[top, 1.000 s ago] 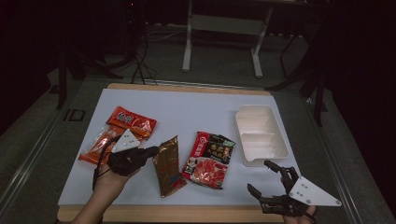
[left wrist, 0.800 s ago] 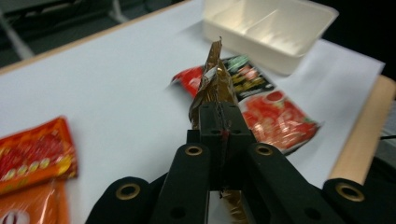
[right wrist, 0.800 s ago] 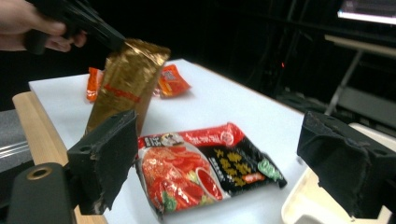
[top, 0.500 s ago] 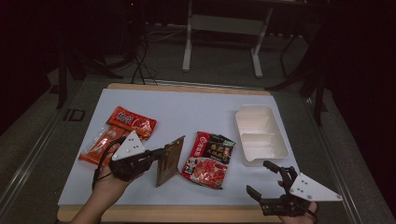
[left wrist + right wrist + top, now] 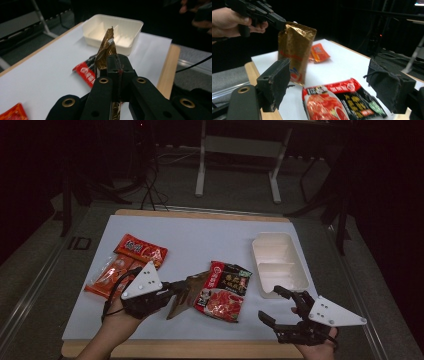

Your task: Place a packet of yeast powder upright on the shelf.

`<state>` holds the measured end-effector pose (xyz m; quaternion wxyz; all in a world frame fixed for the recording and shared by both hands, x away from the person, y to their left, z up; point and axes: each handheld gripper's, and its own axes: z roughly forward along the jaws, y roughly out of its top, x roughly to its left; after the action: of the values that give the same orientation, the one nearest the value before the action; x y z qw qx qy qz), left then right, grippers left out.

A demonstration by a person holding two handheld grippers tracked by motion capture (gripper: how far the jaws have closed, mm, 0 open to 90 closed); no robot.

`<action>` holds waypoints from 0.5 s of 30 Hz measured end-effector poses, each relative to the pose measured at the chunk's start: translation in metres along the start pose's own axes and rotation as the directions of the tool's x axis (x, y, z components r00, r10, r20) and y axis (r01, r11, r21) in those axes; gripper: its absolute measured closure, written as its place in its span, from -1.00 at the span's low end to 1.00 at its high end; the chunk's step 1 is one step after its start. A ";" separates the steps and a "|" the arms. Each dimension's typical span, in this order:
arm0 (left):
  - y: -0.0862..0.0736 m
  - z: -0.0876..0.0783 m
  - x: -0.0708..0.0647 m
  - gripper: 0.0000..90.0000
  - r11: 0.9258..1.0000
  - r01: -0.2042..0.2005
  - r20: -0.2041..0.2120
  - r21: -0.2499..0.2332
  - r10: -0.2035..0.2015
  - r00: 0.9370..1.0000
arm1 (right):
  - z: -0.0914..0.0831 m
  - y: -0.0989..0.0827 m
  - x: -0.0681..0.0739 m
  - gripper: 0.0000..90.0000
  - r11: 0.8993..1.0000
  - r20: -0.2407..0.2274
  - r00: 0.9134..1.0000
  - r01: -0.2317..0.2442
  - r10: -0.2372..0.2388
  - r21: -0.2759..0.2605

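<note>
Gold foil packet (image 5: 186,292) is now off the desk (image 5: 210,235), pinched by its top edge in the left hand-held gripper (image 5: 172,289), jaws fully closed on the foil. A second ago the packet lay flat on the white sheet left of the red-and-black packet (image 5: 225,290); half a second ago it was tipping up; now it hangs clear at lower centre-left of the high view, the lower end dangling. Left gripper view confirms it: the crumpled foil edge (image 5: 106,50) stands up out of the closed jaws, with the white compartment tray (image 5: 113,31) straight ahead beyond it. Right gripper view shows the same packet (image 5: 295,53) hanging upright from the far gripper, above the desk surface. Right hand-held gripper (image 5: 275,307) sits at lower right of the high view, near the desk's front edge, just below the tray (image 5: 277,265); it holds nothing, jaws wide apart, and they have just been closing a little with nothing between them. Two orange-red packets (image 5: 127,262) remain untouched at left. Judgement: the pickup is done and the lift secure; the tray at right looks the likely destination, and the carry across over the red-and-black packet is what remains.
</note>
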<state>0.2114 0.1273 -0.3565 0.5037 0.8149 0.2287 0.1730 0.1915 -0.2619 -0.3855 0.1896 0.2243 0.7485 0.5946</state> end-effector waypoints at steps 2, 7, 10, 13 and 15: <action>0.004 -0.001 -0.003 1.00 1.000 -0.004 0.028 -0.017 0.004 1.000 | 0.004 0.004 0.002 -0.58 1.000 -0.020 1.000 0.003 -0.003 0.000; 0.014 0.002 -0.014 1.00 0.999 -0.035 0.058 -0.028 0.037 0.998 | 0.014 0.013 0.005 -0.54 1.000 -0.073 0.997 0.001 -0.001 -0.004; 0.017 0.003 -0.020 1.00 0.998 -0.051 0.082 -0.037 0.054 0.995 | 0.019 0.019 0.007 -0.54 1.000 -0.102 0.995 0.001 -0.002 -0.010; 0.023 0.005 -0.029 1.00 0.995 -0.078 0.118 -0.067 0.086 0.989 | 0.023 0.023 0.007 -0.52 1.000 -0.138 0.990 -0.009 0.007 -0.013; 0.026 0.007 -0.033 1.00 0.993 -0.083 0.138 -0.078 0.093 0.986 | 0.027 0.026 0.007 -0.51 1.000 -0.155 0.988 -0.009 0.007 -0.006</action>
<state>0.1926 0.0939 -0.3378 0.5395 0.8158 0.1496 0.1450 0.2031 -0.2315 -0.3658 0.1291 0.1797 0.7579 0.6136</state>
